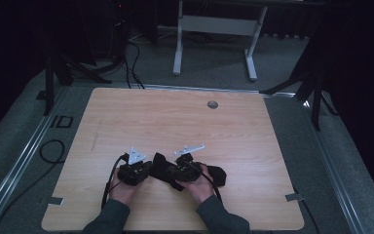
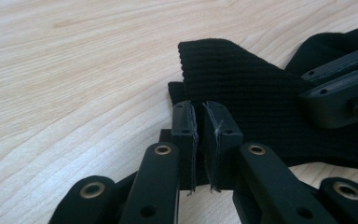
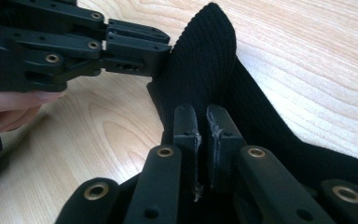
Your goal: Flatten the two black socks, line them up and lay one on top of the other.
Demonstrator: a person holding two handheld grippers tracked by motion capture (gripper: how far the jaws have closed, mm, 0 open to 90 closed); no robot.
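High view: black knit cloth (image 1: 161, 165) between tongs.

Probably a lab — tripods (image 1: 61, 68), cables (image 1: 132, 61)

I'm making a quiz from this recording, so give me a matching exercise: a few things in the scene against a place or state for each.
Column one:
1. left gripper
2. black knitted cloth
3. round grommet
4. white desk frame

Column two:
A. set in the table near its far edge
B. standing on the floor beyond the table
C. jaws closed on the cloth's edge
D. held up between both grippers

Pairs: 1-C, 2-D, 3-A, 4-B
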